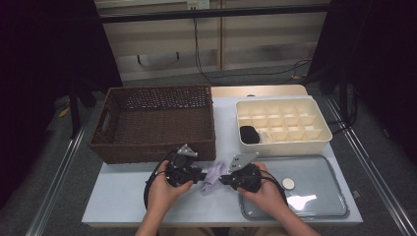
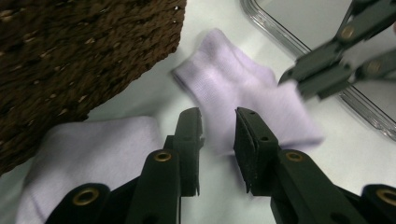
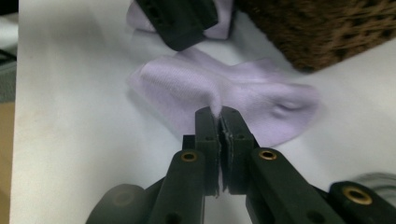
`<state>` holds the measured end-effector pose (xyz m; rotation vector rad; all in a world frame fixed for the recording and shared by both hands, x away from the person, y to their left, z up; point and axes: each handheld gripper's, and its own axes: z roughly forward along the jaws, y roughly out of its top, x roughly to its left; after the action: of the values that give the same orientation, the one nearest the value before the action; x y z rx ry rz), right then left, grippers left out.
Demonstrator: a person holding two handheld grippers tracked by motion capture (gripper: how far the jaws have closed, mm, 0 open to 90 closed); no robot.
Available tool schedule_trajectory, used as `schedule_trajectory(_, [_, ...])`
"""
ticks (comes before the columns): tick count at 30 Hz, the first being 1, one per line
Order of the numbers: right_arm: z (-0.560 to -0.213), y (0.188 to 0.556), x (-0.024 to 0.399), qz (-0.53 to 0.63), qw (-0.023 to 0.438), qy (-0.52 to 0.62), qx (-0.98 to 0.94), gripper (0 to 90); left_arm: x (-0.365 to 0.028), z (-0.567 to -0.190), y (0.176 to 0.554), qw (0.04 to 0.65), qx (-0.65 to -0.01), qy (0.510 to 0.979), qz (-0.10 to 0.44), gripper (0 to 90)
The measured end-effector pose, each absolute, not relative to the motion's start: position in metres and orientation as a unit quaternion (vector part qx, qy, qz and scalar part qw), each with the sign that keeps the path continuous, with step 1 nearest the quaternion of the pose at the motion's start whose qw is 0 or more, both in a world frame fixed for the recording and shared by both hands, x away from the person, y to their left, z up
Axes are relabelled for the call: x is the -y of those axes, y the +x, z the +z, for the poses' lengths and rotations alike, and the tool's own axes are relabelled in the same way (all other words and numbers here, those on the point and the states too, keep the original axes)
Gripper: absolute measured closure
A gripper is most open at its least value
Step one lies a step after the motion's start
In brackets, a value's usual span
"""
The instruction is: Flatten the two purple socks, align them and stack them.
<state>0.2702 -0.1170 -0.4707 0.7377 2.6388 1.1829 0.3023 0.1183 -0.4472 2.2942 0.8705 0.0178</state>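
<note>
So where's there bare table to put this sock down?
Bare table lies left of the left gripper, in front of the wicker basket. A narrow strip runs between basket and divided box. It is crowded around the sock, between both grippers, and the clear lid covers the right.

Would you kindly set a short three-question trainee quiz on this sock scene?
1. True or false: the right hand-held gripper is shut on the lilac sock.
2. Which container lies nearest the sock: A wicker basket, B divided tray, C cardboard box?
3. Fill in: the left hand-held gripper has its jaws ____ over the sock.

Key
1. True: a fold of fabric is pinched between its pads.
2. A.
3. Open, with a gap between them.
</note>
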Motion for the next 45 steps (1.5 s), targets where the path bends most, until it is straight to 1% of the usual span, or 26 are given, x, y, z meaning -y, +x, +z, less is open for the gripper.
schedule_trajectory(5, [-0.468,0.274,0.133,0.405,0.085,0.268,-0.87,86.2,-0.12,-0.453,0.3,0.339,-0.337,0.879,-0.008,69.3])
schedule_trajectory(9, [-0.47,0.277,0.143,0.411,0.078,0.282,-0.863,85.5,-0.116,-0.457,0.296,0.331,-0.332,0.883,-0.009,68.6])
schedule_trajectory(14, [-0.47,0.279,0.144,0.416,0.075,0.286,-0.86,84.7,-0.111,-0.458,0.294,0.329,-0.322,0.888,-0.015,68.6])
schedule_trajectory(17, [-0.469,0.28,0.143,0.419,0.075,0.292,-0.856,81.8,-0.107,-0.461,0.293,0.328,-0.32,0.889,-0.021,68.4])
schedule_trajectory(21, [-0.47,0.283,0.144,0.416,0.075,0.294,-0.857,83.2,-0.101,-0.463,0.291,0.326,-0.31,0.893,-0.031,68.6])
schedule_trajectory(22, [-0.47,0.283,0.145,0.415,0.079,0.298,-0.856,82.4,-0.101,-0.463,0.291,0.32,-0.299,0.898,-0.033,68.9])
schedule_trajectory(23, [-0.47,0.284,0.146,0.414,0.086,0.299,-0.855,81.8,-0.099,-0.464,0.291,0.322,-0.302,0.896,-0.035,68.9])
schedule_trajectory(25, [-0.471,0.286,0.149,0.416,0.085,0.307,-0.852,80.2,-0.095,-0.466,0.289,0.328,-0.306,0.893,-0.04,69.4])
schedule_trajectory(29, [-0.471,0.287,0.15,0.421,0.083,0.314,-0.847,77.2,-0.086,-0.464,0.286,0.332,-0.292,0.896,-0.043,69.6])
schedule_trajectory(32, [-0.469,0.286,0.148,0.425,0.086,0.314,-0.844,70.9,-0.08,-0.463,0.283,0.337,-0.286,0.896,-0.049,70.1])
schedule_trajectory(34, [-0.468,0.285,0.147,0.423,0.091,0.311,-0.846,69.4,-0.08,-0.463,0.282,0.334,-0.282,0.898,-0.046,70.5])
schedule_trajectory(38, [-0.467,0.281,0.149,0.424,0.094,0.308,-0.846,67.9,-0.08,-0.466,0.282,0.336,-0.283,0.897,-0.047,71.2])
schedule_trajectory(45, [-0.466,0.271,0.157,0.428,0.095,0.302,-0.847,67.6,-0.075,-0.467,0.28,0.332,-0.275,0.901,-0.045,76.5])
